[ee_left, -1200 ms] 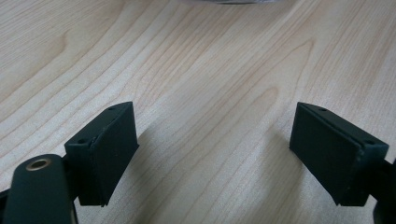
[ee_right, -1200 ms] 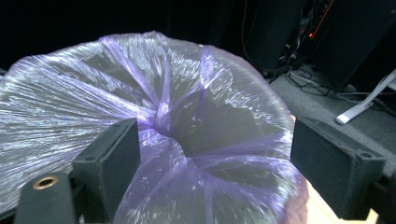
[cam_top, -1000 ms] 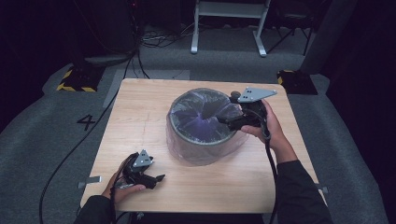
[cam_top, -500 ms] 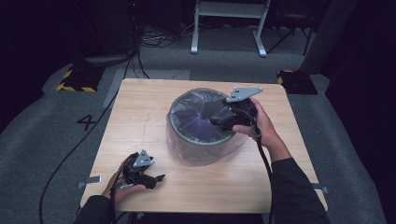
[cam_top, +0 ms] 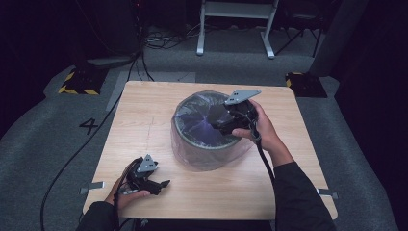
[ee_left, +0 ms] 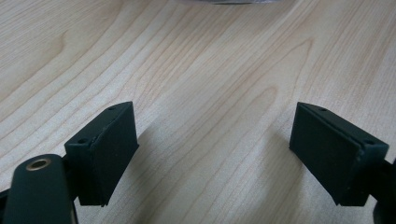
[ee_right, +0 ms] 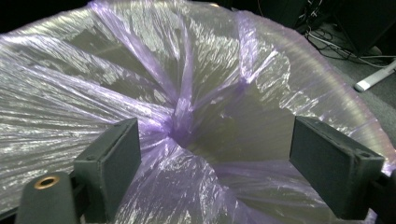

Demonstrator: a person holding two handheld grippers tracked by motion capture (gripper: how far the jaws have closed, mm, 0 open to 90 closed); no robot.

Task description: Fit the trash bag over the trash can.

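Both hand-held grippers stand apart: the right hand-held gripper point(cam_top: 214, 117), at frame centre, is best lowered squarely onto the bag's point(ee_right: 187, 116) gathered middle inside the bin point(cam_top: 204, 144) before closing, while the left hand-held gripper point(cam_top: 161, 184) is rested on the worktop point(cam_top: 144, 110).

The high view looks forward and down on the light wooden table point(cam_top: 144, 125). Each gripper view sits close behind its jaws; the left gripper view shares the tabletop with the high view, the right shares the purple-tinted plastic bin liner point(ee_right: 187, 93).
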